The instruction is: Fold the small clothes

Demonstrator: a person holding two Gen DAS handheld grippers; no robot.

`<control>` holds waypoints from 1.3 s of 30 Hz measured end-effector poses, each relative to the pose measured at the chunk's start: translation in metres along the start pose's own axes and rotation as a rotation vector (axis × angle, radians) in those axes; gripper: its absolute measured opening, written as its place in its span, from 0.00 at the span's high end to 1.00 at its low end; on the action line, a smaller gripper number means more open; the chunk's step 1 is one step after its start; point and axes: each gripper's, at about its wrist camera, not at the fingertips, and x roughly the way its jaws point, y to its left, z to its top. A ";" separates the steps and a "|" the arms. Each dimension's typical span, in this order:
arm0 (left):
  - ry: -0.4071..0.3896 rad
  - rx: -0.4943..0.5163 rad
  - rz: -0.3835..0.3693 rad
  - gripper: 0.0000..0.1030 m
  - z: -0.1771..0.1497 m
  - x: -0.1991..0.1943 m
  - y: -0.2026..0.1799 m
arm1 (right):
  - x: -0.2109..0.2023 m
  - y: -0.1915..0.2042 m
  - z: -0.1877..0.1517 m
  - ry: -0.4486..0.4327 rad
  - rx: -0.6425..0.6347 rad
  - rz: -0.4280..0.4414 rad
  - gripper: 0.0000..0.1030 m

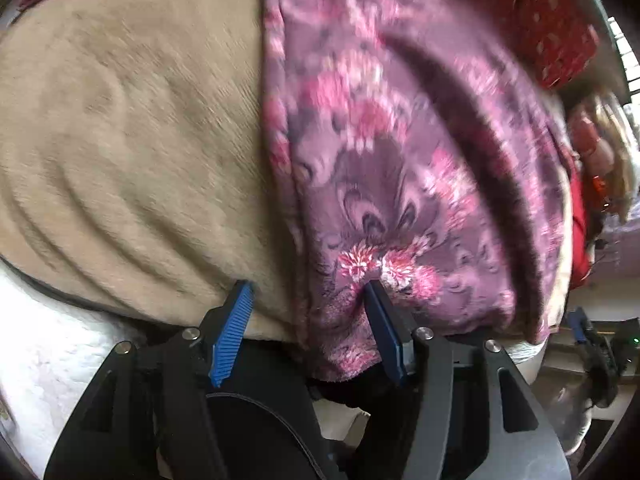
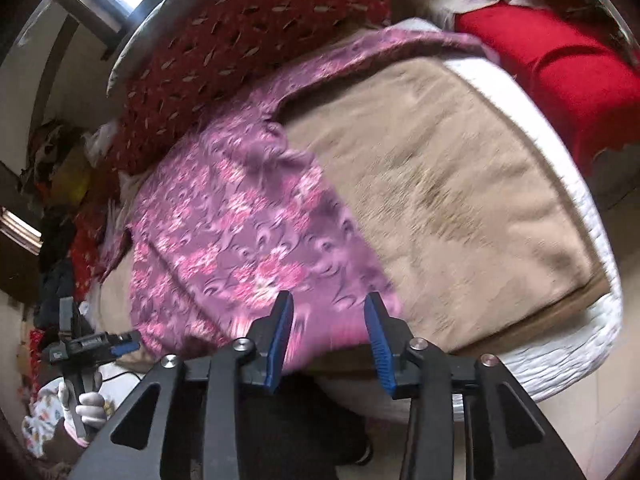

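While both grippers are hovering at the near edge of the bed, neither is holding anything. In the left wrist view, the left gripper (image 1: pixel 308 292) is showing its blue ribbed fingers (image 1: pixel 232 332) spread wide apart, with the near hem of the purple floral garment (image 1: pixel 400 184) sitting just at the tip of one finger; whether the tip is touching the cloth is unclear because of blur. In the right wrist view, the right gripper (image 2: pixel 328 304) is also standing with its fingers (image 2: pixel 280 340) apart, pointing over the same garment's near edge, with nothing between them. The garment is lying spread on a tan blanket (image 2: pixel 460 208), which is covering a white quilted mattress (image 2: pixel 568 344). It is draping softly with a long crease running through it, so it is looking light, limp and likely to slump and slide on the plush blanket; a hold on the near hem or its corners, where the edge is lying exposed, seems the best choice. Farther back, a dark red patterned cloth (image 2: pixel 248 40) is lying beyond the garment, and a bright red fabric (image 2: pixel 560 68) is sitting at the far side of the bed.
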 end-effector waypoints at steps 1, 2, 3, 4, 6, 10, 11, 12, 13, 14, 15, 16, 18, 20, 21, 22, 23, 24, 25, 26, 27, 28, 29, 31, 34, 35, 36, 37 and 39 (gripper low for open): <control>0.012 -0.005 0.009 0.45 0.000 0.007 -0.003 | 0.002 -0.003 0.001 -0.007 0.001 -0.015 0.62; 0.013 -0.011 0.017 0.45 0.000 0.012 -0.006 | 0.004 -0.007 0.003 -0.022 0.006 -0.034 0.61; 0.006 -0.015 0.019 0.45 -0.001 0.012 -0.007 | 0.005 -0.010 0.005 -0.031 0.010 -0.048 0.60; -0.001 -0.020 0.017 0.47 -0.002 0.012 -0.009 | 0.008 -0.012 0.007 -0.033 0.015 -0.059 0.57; -0.014 -0.024 -0.003 0.80 -0.001 0.010 -0.014 | 0.024 -0.017 0.010 -0.013 0.032 -0.073 0.47; -0.034 -0.064 -0.048 0.97 0.001 -0.012 0.000 | 0.065 -0.014 0.006 0.082 0.006 -0.076 0.47; -0.037 -0.095 -0.078 0.97 0.001 -0.020 0.007 | 0.074 -0.009 0.004 0.110 -0.016 -0.080 0.52; -0.042 -0.111 -0.095 0.97 0.001 -0.027 0.011 | 0.073 -0.003 0.003 0.106 -0.044 -0.080 0.69; -0.051 -0.132 -0.129 0.97 0.000 -0.039 0.015 | 0.069 0.004 0.003 0.119 -0.065 -0.018 0.86; -0.060 -0.145 -0.159 0.97 0.000 -0.049 0.018 | 0.062 0.008 0.004 0.123 -0.057 0.055 0.97; -0.071 -0.151 -0.176 0.97 -0.002 -0.060 0.019 | 0.050 0.012 0.005 0.104 -0.049 0.109 0.96; -0.083 -0.149 -0.181 0.97 -0.003 -0.074 0.020 | 0.036 0.018 0.006 0.082 -0.054 0.160 0.96; -0.122 -0.134 -0.177 0.98 -0.002 -0.098 0.019 | 0.002 0.029 0.008 0.025 -0.065 0.246 0.97; -0.154 -0.116 -0.123 1.00 -0.002 -0.116 0.023 | -0.018 0.031 0.009 -0.008 -0.054 0.282 0.97; -0.156 -0.114 -0.095 1.00 -0.002 -0.119 0.027 | -0.021 0.029 0.008 -0.008 -0.045 0.281 0.97; -0.153 -0.115 -0.077 1.00 -0.005 -0.118 0.030 | -0.020 0.025 0.006 -0.001 -0.039 0.274 0.97; -0.137 -0.117 -0.050 1.00 -0.006 -0.109 0.037 | -0.012 0.018 0.004 0.015 -0.026 0.244 0.97; -0.117 -0.123 -0.025 1.00 -0.007 -0.099 0.041 | -0.002 0.010 0.001 0.036 -0.004 0.213 0.97; -0.088 -0.137 -0.011 1.00 -0.009 -0.085 0.048 | 0.009 0.002 -0.004 0.064 0.027 0.193 0.97; -0.064 -0.153 -0.031 1.00 -0.010 -0.076 0.056 | 0.024 -0.009 -0.010 0.098 0.059 0.157 0.97; -0.049 -0.167 -0.062 1.00 -0.011 -0.066 0.059 | 0.034 -0.017 -0.014 0.115 0.071 0.114 0.97; -0.042 -0.178 -0.091 1.00 -0.013 -0.058 0.062 | 0.042 -0.023 -0.016 0.127 0.088 0.095 0.97; -0.053 -0.164 -0.106 1.00 -0.015 -0.059 0.062 | 0.046 -0.030 -0.018 0.131 0.116 0.100 0.96; -0.107 -0.121 -0.089 0.99 -0.014 -0.062 0.056 | 0.044 -0.032 -0.015 0.104 0.136 0.130 0.96; -0.147 -0.064 -0.124 0.61 -0.015 -0.063 0.046 | 0.038 -0.027 -0.009 0.096 0.100 0.134 0.96; -0.151 -0.061 -0.142 0.48 -0.018 -0.063 0.045 | 0.038 -0.026 -0.008 0.102 0.096 0.132 0.96; -0.152 -0.062 -0.172 0.48 -0.017 -0.061 0.042 | 0.040 -0.025 -0.009 0.104 0.092 0.125 0.95; -0.144 -0.053 -0.206 0.48 -0.017 -0.062 0.041 | 0.039 -0.027 -0.009 0.106 0.091 0.119 0.95; -0.119 -0.026 -0.233 0.47 -0.016 -0.056 0.035 | 0.044 -0.025 -0.014 0.113 0.099 0.116 0.94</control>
